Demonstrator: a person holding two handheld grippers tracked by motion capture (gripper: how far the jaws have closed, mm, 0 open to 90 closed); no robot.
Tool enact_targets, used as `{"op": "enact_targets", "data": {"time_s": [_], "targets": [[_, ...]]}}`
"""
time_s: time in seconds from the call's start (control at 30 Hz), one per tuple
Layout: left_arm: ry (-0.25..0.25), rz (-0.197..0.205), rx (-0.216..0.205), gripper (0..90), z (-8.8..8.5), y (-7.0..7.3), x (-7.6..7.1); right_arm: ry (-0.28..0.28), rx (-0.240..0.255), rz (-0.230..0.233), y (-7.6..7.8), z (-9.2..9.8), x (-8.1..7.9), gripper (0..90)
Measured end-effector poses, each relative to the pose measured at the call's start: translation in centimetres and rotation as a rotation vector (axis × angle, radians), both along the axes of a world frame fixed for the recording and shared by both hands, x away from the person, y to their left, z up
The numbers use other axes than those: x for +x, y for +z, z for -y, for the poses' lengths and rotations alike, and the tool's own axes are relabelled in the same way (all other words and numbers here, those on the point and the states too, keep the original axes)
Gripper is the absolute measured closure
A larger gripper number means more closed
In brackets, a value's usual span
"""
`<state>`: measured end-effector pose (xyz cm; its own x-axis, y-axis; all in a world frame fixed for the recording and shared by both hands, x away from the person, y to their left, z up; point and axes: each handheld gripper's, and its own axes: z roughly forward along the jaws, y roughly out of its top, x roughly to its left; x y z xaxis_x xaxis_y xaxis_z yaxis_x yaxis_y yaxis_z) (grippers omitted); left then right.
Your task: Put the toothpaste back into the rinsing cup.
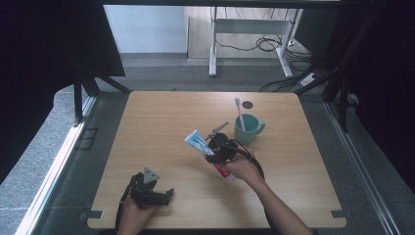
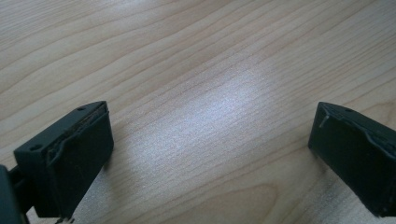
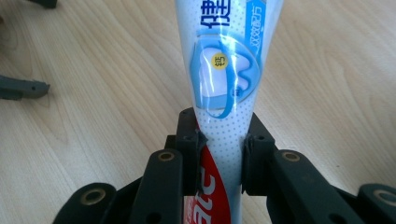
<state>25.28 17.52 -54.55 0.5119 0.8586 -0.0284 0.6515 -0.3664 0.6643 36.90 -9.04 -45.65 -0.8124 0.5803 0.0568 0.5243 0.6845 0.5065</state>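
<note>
The toothpaste tube is cut off at the top and bottom edges in the right gripper view. Beside the tube, the toothbrush bristles are too small to tell.

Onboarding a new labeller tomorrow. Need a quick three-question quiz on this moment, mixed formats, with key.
1. Multiple choice: what is the right gripper shut on? A) the toothbrush B) the toothpaste tube C) the mug
2. True or false: the left gripper is open with only bare table between its jaws.
3. Short answer: where is the toothbrush?

Key
1. B. The jaws clamp the toothpaste tube on both sides, near the join of its red and white parts.
2. True. It sits over the wooden table, jaws wide apart.
3. Standing in the green mug, head up.
</note>
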Motion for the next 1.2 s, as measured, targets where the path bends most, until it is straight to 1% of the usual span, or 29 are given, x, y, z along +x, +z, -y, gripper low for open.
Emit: {"op": "enact_targets", "data": {"time_s": [0.3,0.5,0.57,0.83,0.9,1.2], "targets": [[-0.001,0.001,0.001,0.0,0.0,0.0,0.0,-0.028,0.061,0.051,0.9,1.4,-0.1,72.7],[-0.001,0.001,0.001,0.0,0.0,0.0,0.0,-0.042,0.098,0.080,1.0,2.4,-0.2,72.7],[-0.001,0.000,0.001,0.0,0.0,0.0,0.0,-0.052,0.108,0.083,1.0,2.8,-0.3,72.7],[-0.001,0.001,0.001,0.0,0.0,0.0,0.0,-0.075,0.148,0.121,1.3,4.1,-0.4,72.6],[-0.001,0.001,0.001,0.0,0.0,0.0,0.0,-0.083,0.161,0.122,1.4,4.5,-0.3,72.6],[-0.001,0.001,0.001,0.0,0.0,0.0,0.0,-0.123,0.202,0.178,2.0,6.3,-0.4,72.6]]}}
